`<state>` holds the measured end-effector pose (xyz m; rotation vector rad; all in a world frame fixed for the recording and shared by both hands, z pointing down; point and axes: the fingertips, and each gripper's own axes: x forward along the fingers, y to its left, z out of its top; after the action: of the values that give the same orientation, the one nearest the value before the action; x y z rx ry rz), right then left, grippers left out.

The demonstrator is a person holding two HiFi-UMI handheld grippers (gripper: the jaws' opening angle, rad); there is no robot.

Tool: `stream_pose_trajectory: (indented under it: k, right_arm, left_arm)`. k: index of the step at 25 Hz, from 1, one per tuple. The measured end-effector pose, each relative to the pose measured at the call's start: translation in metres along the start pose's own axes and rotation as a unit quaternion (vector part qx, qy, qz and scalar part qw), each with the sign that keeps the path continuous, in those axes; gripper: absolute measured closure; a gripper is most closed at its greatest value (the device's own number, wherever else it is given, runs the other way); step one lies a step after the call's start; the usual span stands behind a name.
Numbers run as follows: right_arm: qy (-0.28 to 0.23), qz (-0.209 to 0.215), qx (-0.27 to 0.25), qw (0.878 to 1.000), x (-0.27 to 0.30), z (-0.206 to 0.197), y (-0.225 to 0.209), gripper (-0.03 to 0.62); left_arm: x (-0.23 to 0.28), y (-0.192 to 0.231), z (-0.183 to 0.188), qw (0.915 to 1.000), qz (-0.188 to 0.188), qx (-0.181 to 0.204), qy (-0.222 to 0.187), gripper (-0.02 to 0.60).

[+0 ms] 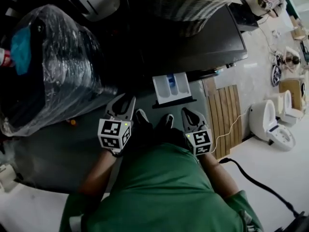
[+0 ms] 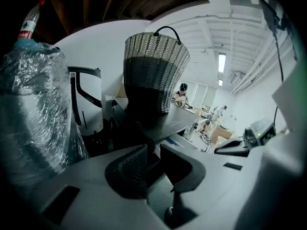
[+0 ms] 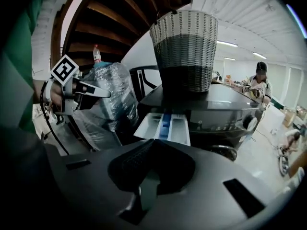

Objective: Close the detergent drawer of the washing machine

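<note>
Detergent drawer (image 1: pixel 171 87) sticks out of the washing machine (image 1: pixel 212 42), just ahead of me. My left gripper (image 1: pixel 125 103) is slightly parted and empty, my right gripper (image 1: pixel 187 112) pinched closed on nothing. The machine's front is too dark to read.

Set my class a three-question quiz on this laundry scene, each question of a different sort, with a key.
1. True or false: the detergent drawer is pushed fully into the washing machine.
2. What stands on top of the washing machine? A. a woven basket B. a folded towel C. a bucket
3. Which has its jaws shut and holds nothing: the left gripper or the right gripper?

Key: 1. False, it sticks out, open. 2. A. 3. The right gripper; the left gripper's jaws stand apart.
</note>
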<state>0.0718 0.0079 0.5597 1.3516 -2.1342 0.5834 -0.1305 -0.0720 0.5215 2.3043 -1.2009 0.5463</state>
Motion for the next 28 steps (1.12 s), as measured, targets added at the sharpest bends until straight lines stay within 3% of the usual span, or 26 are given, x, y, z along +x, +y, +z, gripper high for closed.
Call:
stream_pose_trajectory:
  k: [4,11,15,28]
  right_arm:
    - [0.043,-0.003,0.023,0.999,0.015,-0.034,0.0,0.571]
    - [0.063,0.016,0.04,0.997,0.046,-0.066,-0.007,0.571]
    - [0.062,0.027,0.045,0.997,0.053,-0.068,-0.012,0.571]
    - [0.047,0.049,0.082,0.994,0.071,-0.052,-0.012,0.572]
  left_arm:
    - [0.012,-0.002,-0.015,0.9996,-0.007,-0.001,0.027,0.482]
    - [0.019,-0.027,-0.017,0.9989,0.003,0.011,0.046,0.482]
    - [0.021,-0.034,-0.013,0.9985,0.012,0.02,0.05,0.482]
    - [0.023,-0.029,-0.014,0.9981,0.031,-0.003,0.053,0.482]
